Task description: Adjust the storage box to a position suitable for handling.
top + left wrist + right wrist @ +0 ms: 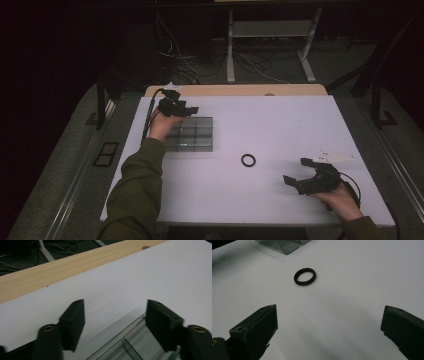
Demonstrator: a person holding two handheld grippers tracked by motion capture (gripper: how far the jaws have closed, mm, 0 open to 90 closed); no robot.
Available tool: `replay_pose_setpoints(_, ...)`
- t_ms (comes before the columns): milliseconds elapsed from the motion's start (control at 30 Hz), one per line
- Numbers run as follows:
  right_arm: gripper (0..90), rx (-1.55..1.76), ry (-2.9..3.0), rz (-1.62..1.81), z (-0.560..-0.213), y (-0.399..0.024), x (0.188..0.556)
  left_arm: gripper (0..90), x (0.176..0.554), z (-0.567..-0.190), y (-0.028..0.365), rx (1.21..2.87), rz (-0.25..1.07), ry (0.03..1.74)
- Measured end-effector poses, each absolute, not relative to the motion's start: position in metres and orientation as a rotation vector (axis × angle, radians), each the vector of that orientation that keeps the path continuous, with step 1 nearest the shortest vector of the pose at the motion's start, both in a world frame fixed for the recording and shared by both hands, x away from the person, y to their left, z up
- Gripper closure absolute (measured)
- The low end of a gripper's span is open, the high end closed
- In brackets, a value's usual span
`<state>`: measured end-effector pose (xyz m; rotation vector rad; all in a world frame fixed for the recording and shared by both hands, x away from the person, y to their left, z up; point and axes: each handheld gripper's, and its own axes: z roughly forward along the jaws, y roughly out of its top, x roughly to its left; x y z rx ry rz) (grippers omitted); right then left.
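Left gripper (187,110) hovers over the far left corner of the clear box (192,134), jaws apart with the box's rim between them, pressing on nothing. Right gripper (295,175) sits released, jaws wide, near the black ring (248,160), which lies just right of the box.

The clear compartment box (192,134) is partly covered at its far left corner by the left gripper (186,111) and the hand. In the left gripper view its near part is cut off by the bottom edge. In the right gripper view it is cut off by the top edge. Whether anything lies in its compartments cannot be told.
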<state>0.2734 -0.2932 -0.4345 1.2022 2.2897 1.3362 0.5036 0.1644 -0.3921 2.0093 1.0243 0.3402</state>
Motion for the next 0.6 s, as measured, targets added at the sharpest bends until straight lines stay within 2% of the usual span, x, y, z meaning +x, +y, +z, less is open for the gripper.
replay_pose_setpoints(33,0.6,1.201,2.29,1.337,-0.434,-0.293,0.273,44.7,0.504,-0.392,0.164,2.006,0.337,1.036)
replay_pose_setpoints(67,0.6,1.201,2.29,1.337,-0.434,-0.293,0.273,44.7,0.505,-0.393,0.165,2.016,0.33,1.04)
replay_pose_setpoints(300,0.7,1.199,2.292,1.336,-0.435,-0.293,0.273,79.3,0.508,-0.399,0.166,2.028,0.272,1.118)
replay_pose_setpoints(333,0.7,1.199,2.292,1.336,-0.435,-0.293,0.273,79.3,0.509,-0.4,0.167,2.04,0.27,1.117)
replay_pose_setpoints(467,0.6,1.199,2.293,1.336,-0.435,-0.293,0.273,89.1,0.51,-0.402,0.168,2.054,0.249,1.149)
replay_pose_setpoints(600,0.6,1.199,2.292,1.338,-0.434,-0.293,0.273,89.2,0.511,-0.405,0.167,2.083,0.251,1.167)
